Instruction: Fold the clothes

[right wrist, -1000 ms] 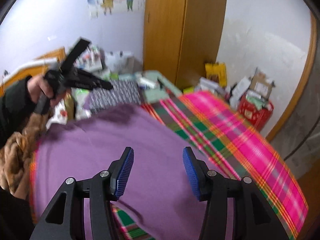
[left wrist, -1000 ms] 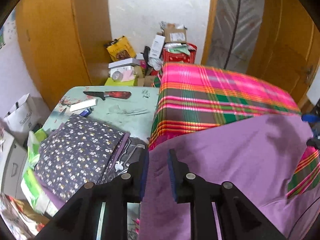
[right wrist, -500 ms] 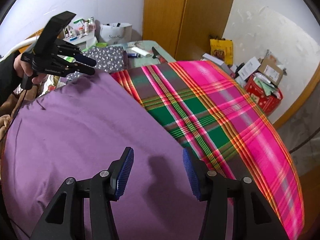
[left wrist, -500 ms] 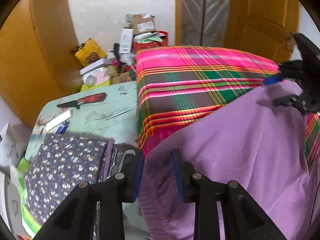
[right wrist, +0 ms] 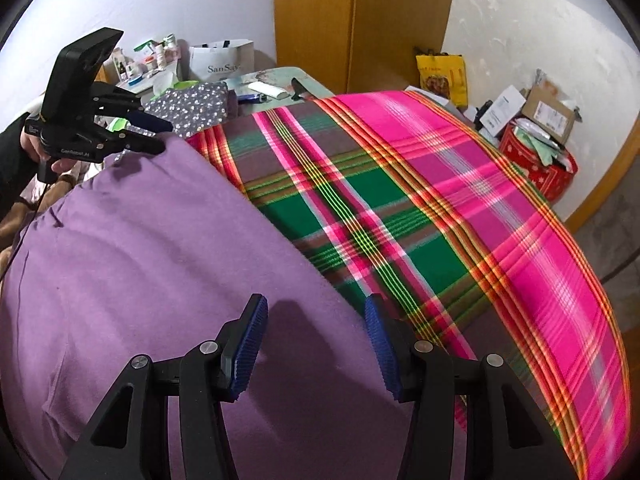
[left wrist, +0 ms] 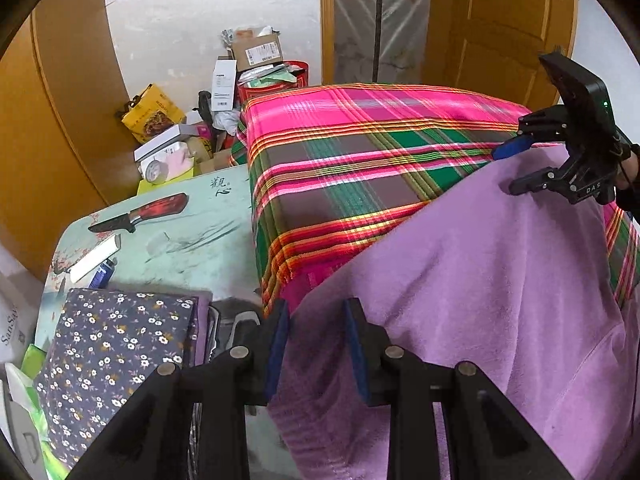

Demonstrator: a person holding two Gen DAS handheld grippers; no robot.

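Purple garment (left wrist: 500, 280) lies spread over the plaid blanket (left wrist: 360, 152), covering the 4 to 8 o'clock part of the left wrist view; its near corner hangs over the blanket's edge at 6 o'clock.

Left hand-held gripper (left wrist: 316, 344): jaws have just been opening; they now stand moderately apart with the garment's corner between them, pads apparently not pressing on it. Right hand-held gripper (right wrist: 316, 348): jaws have just been closing slightly, yet stand wide, above the garment's far edge, nothing gripped.

Progress (judgement): early. Garment looks laid out flat with no fold made in it. A floral fabric (left wrist: 112, 344), already folded, sits on the desk (left wrist: 208, 240) at 8 o'clock, so one item seems finished. Left to do: fold and stack the purple piece.

Writing: white bag (right wrist: 222, 64) reads "SanSay"; the left hand-held gripper's body reads "GenRobot.AI" in the right wrist view. Desk top carries brush characters at 11 o'clock, too stylised to read. Box labels too small.
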